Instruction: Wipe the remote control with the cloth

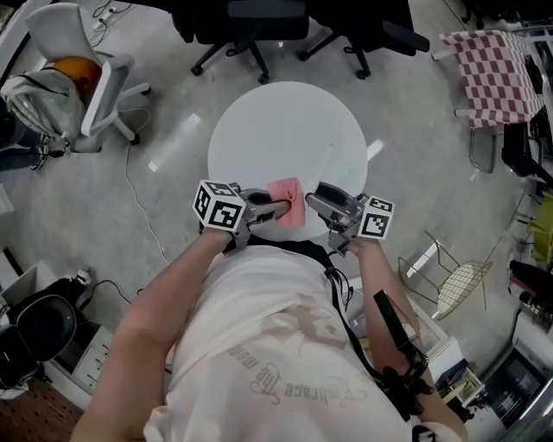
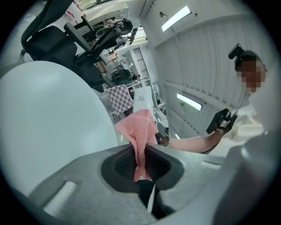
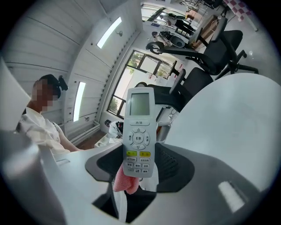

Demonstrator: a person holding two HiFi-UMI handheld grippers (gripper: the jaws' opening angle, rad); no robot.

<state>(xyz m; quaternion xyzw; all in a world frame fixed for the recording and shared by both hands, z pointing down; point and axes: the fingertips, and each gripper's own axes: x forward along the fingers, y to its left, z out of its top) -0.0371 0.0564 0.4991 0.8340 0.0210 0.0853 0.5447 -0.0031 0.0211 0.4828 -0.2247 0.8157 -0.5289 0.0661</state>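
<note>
My left gripper (image 2: 141, 166) is shut on a pink cloth (image 2: 139, 132), which bunches between the jaws and fans out beyond them. The right gripper (image 3: 138, 172) is shut on a white remote control (image 3: 139, 132), held upright with its screen and buttons facing the camera. A fold of the pink cloth (image 3: 124, 183) shows just under the remote's lower end. In the head view both grippers meet over the near edge of the round white table (image 1: 285, 129), the left gripper (image 1: 278, 208) and the right gripper (image 1: 316, 198) on either side of the cloth (image 1: 288, 198). There the remote is hidden.
Black office chairs (image 1: 251, 26) stand beyond the table, and a white chair (image 1: 86, 78) with a bag is at the far left. A checked cloth (image 1: 492, 73) covers a table at the upper right. A wire rack (image 1: 462, 285) sits on the floor to the right.
</note>
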